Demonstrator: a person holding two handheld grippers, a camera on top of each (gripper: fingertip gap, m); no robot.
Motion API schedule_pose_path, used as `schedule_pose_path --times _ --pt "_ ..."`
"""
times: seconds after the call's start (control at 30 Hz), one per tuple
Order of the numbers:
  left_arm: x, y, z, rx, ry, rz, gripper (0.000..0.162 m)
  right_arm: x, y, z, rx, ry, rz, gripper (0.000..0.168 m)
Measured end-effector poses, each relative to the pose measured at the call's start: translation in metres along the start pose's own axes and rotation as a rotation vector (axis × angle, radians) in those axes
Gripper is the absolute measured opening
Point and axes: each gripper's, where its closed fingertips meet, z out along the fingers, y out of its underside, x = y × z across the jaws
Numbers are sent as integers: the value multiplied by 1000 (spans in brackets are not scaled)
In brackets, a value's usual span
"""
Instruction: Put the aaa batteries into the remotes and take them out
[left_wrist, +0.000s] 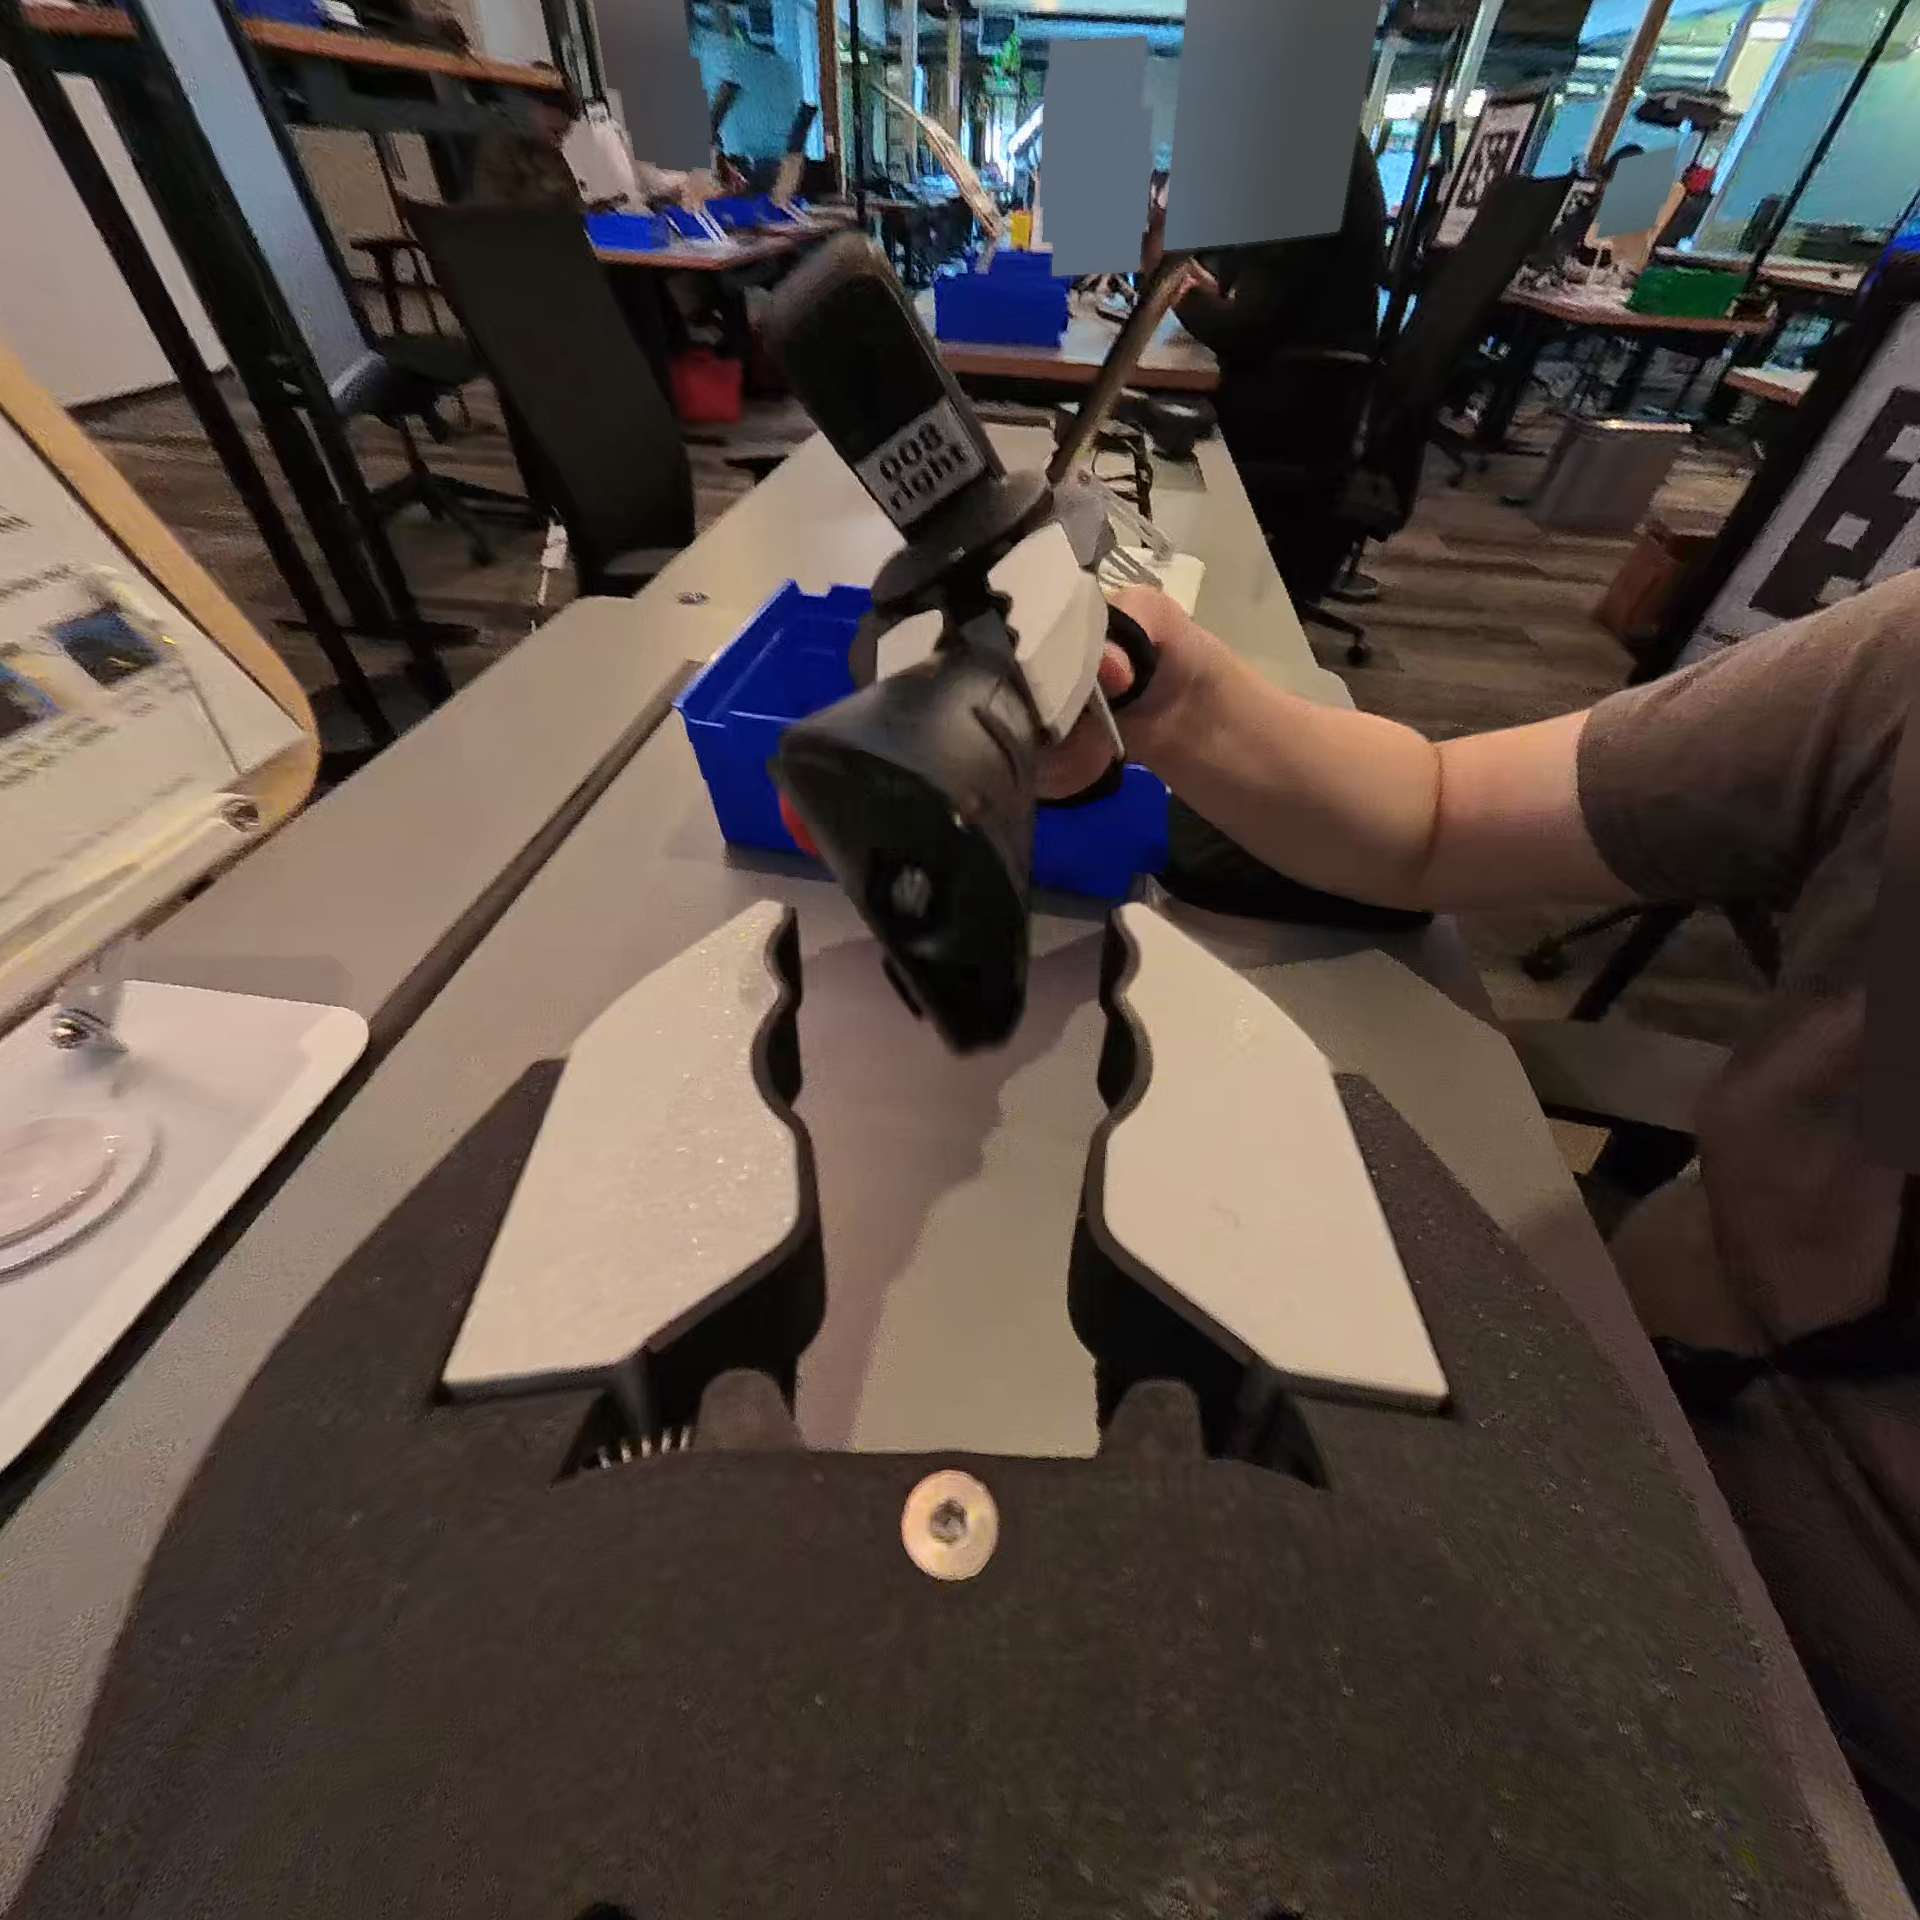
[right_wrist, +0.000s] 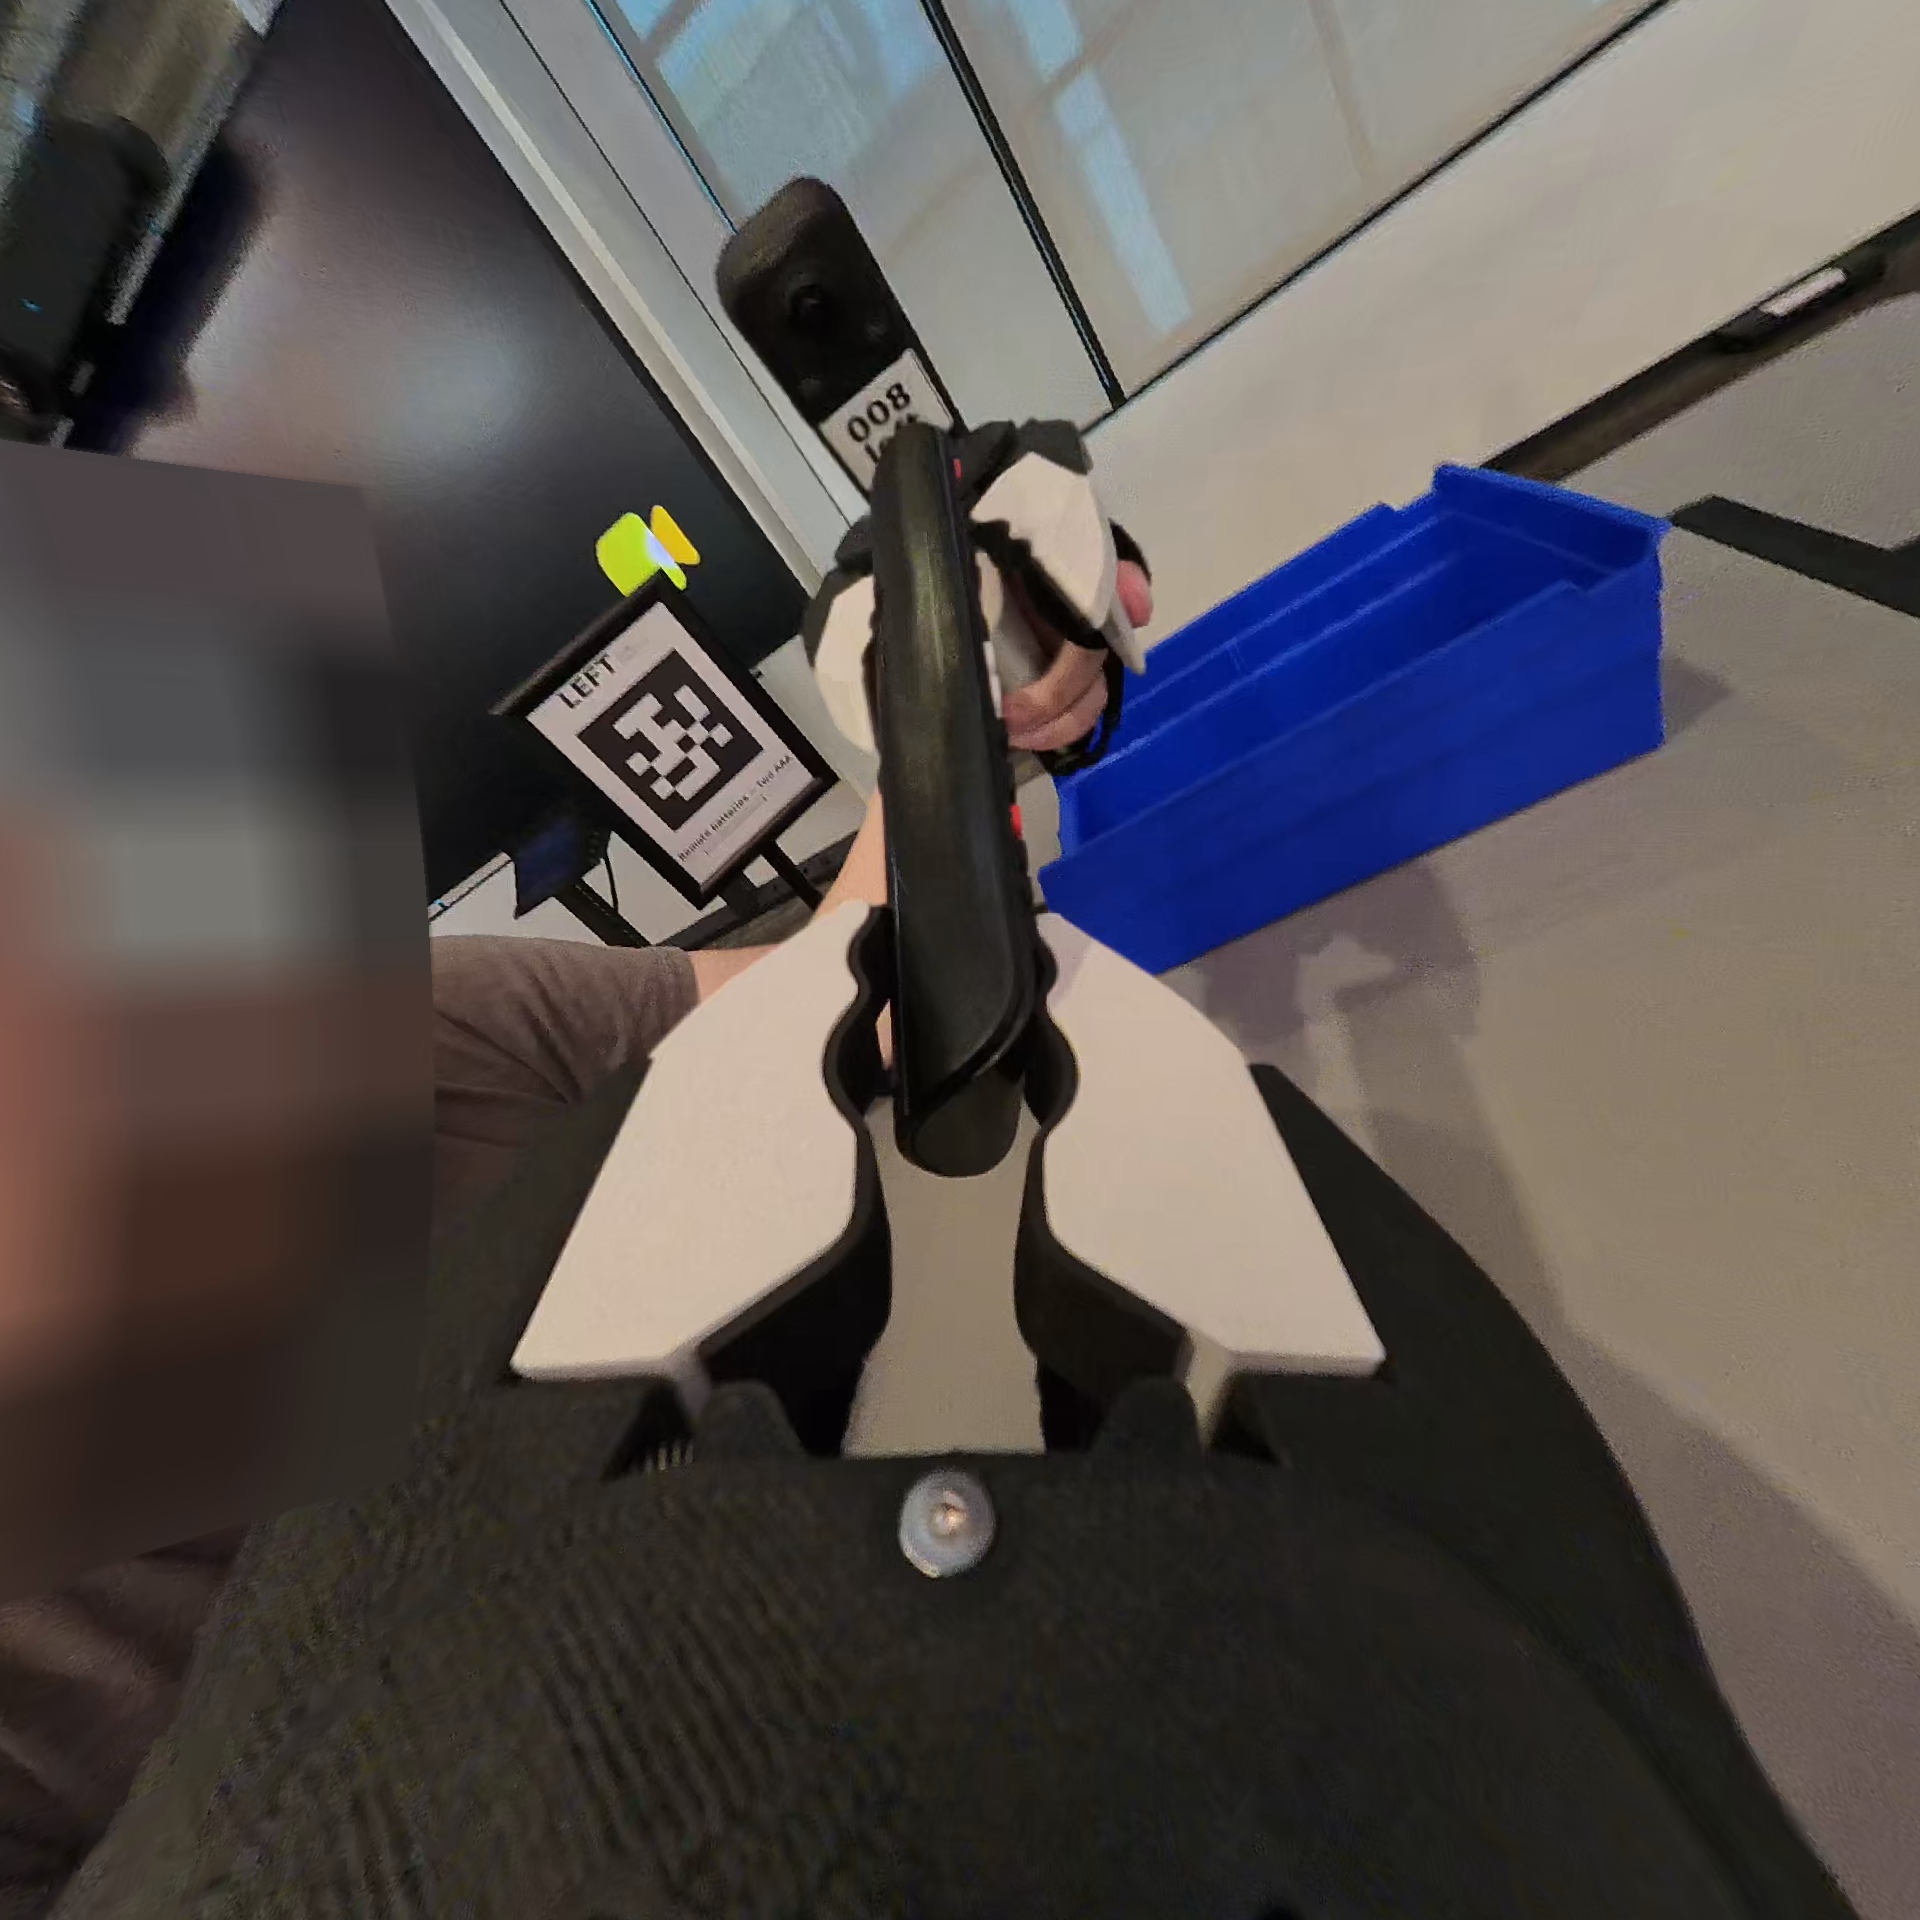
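Right wrist view: right gripper (right_wrist: 951, 997) clamps black remote (right_wrist: 940, 831) upright; left gripper (left_wrist: 951, 997) gapes wide, empty.

White-fingered claw (left_wrist: 951, 1039) on black body, silver screw (left_wrist: 949, 1524); grey short sleeve (left_wrist: 1745, 769)

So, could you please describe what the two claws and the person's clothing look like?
Each claw, left and right, has two flat pale-grey fingers with wavy black inner edges on a textured black body with one silver bolt. The person wears a grey-brown short sleeve.
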Motion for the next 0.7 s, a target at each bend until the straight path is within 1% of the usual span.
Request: schedule_pose_path --times 0.13,0.3,0.37,0.5,0.57,0.7 --pt "1 13 20 -45 22 4 45 7 6 1 -31 28 35 24" --pt "-3 26 29 -109 -4 23 42 11 11 3 -55 19 87 24" --pt "0 28 33 -118 22 9 42 11 12 3 -62 16 87 24" --pt "2 25 38 -82 48 -35 41 11 13 3 -68 23 76 24" --pt "0 24 39 -64 53 -69 38 13 13 2 -66 31 78 24" --pt "-3 26 43 -59 47 -100 35 16 14 0 -69 32 101 24"
